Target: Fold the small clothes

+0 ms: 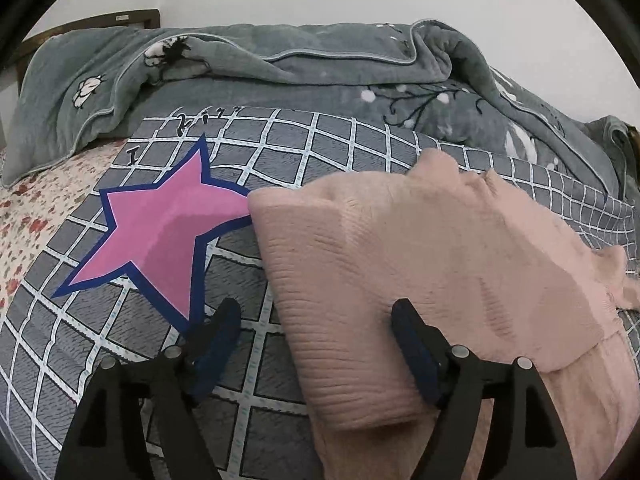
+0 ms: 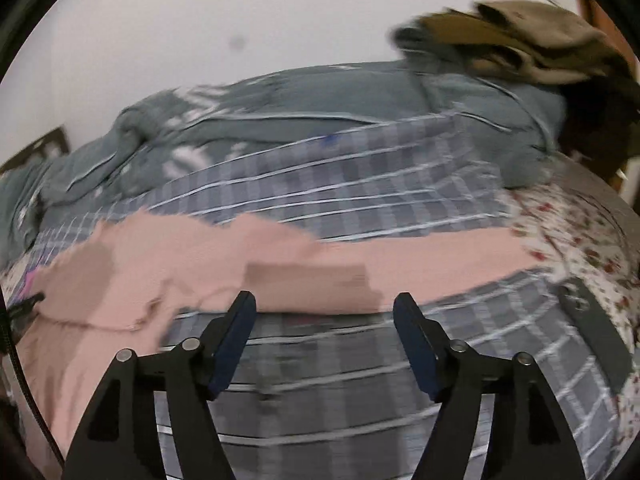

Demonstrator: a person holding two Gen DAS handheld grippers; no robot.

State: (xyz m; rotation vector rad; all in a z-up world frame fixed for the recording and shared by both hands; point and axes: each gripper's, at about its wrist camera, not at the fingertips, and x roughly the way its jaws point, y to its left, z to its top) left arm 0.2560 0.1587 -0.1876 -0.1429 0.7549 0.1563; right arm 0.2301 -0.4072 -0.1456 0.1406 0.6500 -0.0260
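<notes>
- Pink garment (image 1: 420, 264): a ribbed, partly folded knit lying on the grey checked cover (image 1: 280, 148), straight ahead of the left gripper (image 1: 316, 320) and reaching off to that tool's right.
- The left gripper's jaws stand wide apart and grip nothing; the garment's folded left edge runs between them, with the right finger (image 1: 412, 344) over the knit and the left finger over bare cover.
- A pink star print (image 1: 168, 224) sits on the cover ahead and left of the left gripper, its right point touching the garment's corner.
- Beyond both lies a rumpled grey-green blanket (image 1: 280, 60).
- The right gripper (image 2: 325, 312) is also spread wide and empty; its view is blurred, with the pink garment (image 2: 224, 256) just ahead and stretching to its left.
- A brown clothes pile (image 2: 516, 44) lies far ahead to its right.
</notes>
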